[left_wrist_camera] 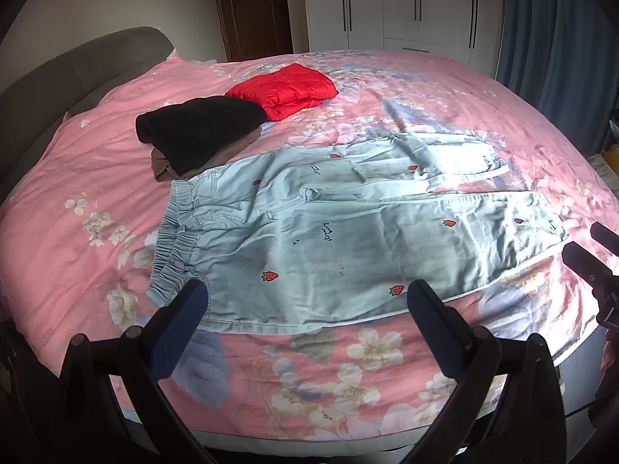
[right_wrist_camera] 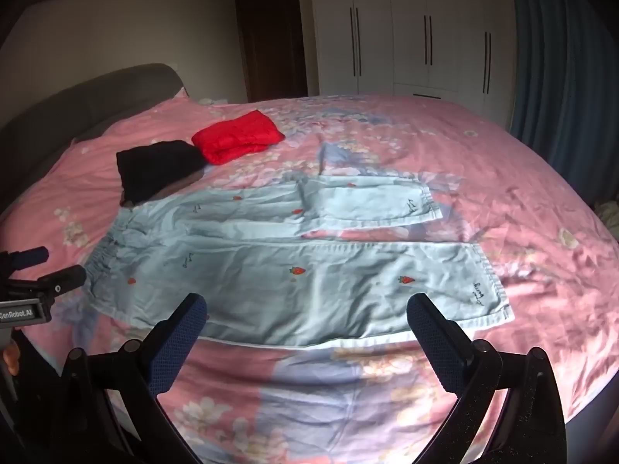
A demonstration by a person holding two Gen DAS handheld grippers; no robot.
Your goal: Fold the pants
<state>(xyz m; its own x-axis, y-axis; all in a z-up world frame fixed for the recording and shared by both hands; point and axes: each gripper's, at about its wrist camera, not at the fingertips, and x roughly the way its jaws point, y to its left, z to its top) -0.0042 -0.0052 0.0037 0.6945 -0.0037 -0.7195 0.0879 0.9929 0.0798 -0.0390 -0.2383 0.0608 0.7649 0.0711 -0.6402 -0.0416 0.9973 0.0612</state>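
Observation:
Light blue pants [left_wrist_camera: 329, 232] with small red strawberries lie flat on the pink floral bed, waistband to the left and both legs stretching right. In the right wrist view the same pants [right_wrist_camera: 290, 274] show both leg hems at the right. My left gripper [left_wrist_camera: 309, 301] hovers open above the near edge of the pants, close to the waistband, with nothing between its fingers. My right gripper [right_wrist_camera: 305, 321] hangs open over the near leg's lower edge, also empty. Each gripper appears at the edge of the other's view: the right gripper [left_wrist_camera: 592, 247] and the left gripper [right_wrist_camera: 50, 266].
A folded black garment [left_wrist_camera: 201, 131] on a brown one and a folded red garment [left_wrist_camera: 286, 89] lie beyond the waistband. The pink floral bedspread [left_wrist_camera: 348, 367] covers the bed. A grey headboard [left_wrist_camera: 58, 85] stands left, white wardrobes [left_wrist_camera: 387, 4] and a blue curtain [left_wrist_camera: 549, 38] behind.

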